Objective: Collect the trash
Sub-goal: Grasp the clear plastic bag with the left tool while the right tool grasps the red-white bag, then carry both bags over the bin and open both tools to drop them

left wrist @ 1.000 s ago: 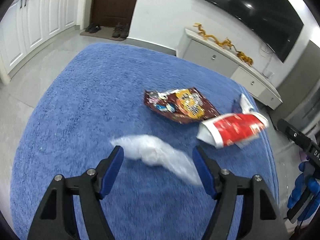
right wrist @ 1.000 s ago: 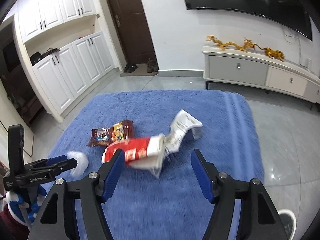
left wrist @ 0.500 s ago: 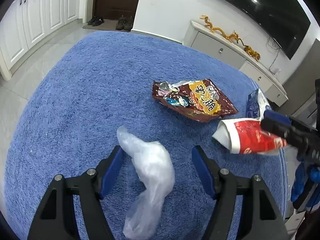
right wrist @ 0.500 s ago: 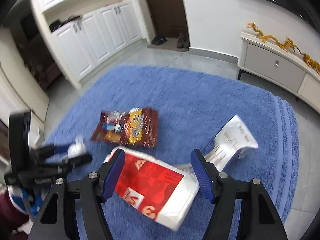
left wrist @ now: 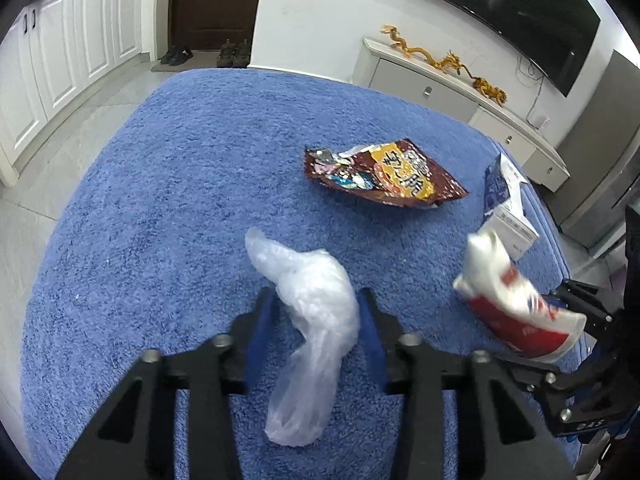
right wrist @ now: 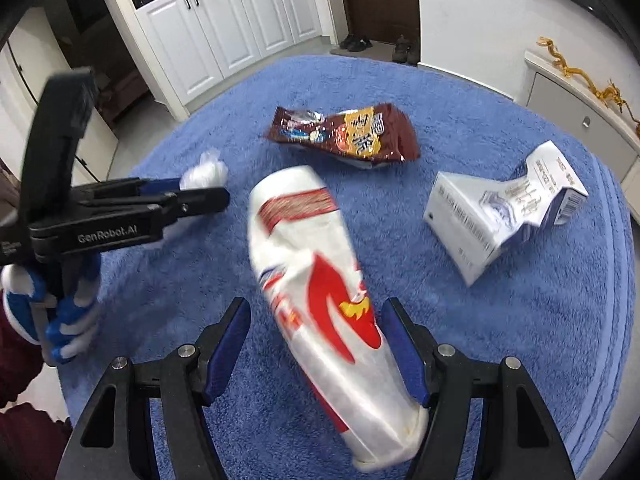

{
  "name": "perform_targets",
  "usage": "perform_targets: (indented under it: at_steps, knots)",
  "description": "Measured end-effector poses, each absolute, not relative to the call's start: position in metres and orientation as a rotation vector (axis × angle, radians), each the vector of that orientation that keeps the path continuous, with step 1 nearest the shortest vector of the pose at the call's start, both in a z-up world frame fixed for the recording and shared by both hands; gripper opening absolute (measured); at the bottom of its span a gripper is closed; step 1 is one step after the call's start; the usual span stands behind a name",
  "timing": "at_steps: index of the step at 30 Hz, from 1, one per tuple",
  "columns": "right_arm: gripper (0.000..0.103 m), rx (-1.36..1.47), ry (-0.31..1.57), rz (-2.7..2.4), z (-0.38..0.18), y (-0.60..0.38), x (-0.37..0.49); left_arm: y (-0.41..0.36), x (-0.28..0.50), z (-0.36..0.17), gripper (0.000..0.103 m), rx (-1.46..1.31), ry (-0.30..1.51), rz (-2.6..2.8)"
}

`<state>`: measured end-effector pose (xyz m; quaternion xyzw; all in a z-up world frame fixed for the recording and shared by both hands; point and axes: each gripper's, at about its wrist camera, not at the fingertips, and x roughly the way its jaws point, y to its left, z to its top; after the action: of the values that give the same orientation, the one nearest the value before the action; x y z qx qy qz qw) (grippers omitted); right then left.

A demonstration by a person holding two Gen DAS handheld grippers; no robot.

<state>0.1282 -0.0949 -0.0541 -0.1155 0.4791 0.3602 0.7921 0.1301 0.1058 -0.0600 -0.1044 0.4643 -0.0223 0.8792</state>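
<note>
A crumpled clear plastic bag lies on the blue rug between my left gripper's fingers, which are closing in on it. In the right wrist view the left gripper shows with the bag's white tip at its fingertips. A red and white wrapper lies between the open fingers of my right gripper; it also shows in the left wrist view. A brown snack packet and a crushed white carton lie farther back.
The rug's far edge meets grey tile floor. White cupboards stand at the left, a dark door with shoes behind, and a low white TV cabinet at the right.
My left gripper's fingers have narrowed around the plastic bag. My right gripper has moved forward and down so the red and white wrapper now lies lengthwise between its fingers.
</note>
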Motion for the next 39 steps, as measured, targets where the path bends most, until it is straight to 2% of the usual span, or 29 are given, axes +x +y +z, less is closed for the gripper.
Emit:
perform_targets:
  at_steps: [2, 3, 6, 18, 24, 31, 39]
  knots:
    - [0.037, -0.238, 1.031, 0.756, -0.054, -0.096, 0.127, 0.104, 0.127, -0.06, 0.029, -0.206, 0.965, -0.05]
    - [0.033, -0.232, 1.027, 0.746, -0.054, -0.098, 0.126, 0.103, 0.125, -0.06, 0.028, -0.204, 0.966, -0.054]
    - [0.03, -0.207, 1.002, 0.727, -0.049, -0.107, 0.117, 0.102, 0.117, -0.057, 0.027, -0.202, 0.957, -0.063]
    - [0.029, -0.097, 0.822, 0.623, 0.008, -0.2, 0.044, 0.062, 0.079, -0.006, 0.027, -0.15, 0.867, -0.129]
    - [0.029, -0.042, 0.78, 0.49, 0.026, -0.271, 0.018, -0.001, 0.075, 0.025, 0.026, -0.096, 0.835, -0.242]
    - [0.029, 0.082, 0.821, 0.257, -0.002, -0.387, -0.009, -0.131, 0.086, 0.038, 0.027, 0.022, 0.862, -0.453]
    - [0.029, 0.264, 0.914, 0.004, -0.067, -0.51, -0.022, -0.288, 0.101, 0.002, 0.027, 0.148, 0.976, -0.64]
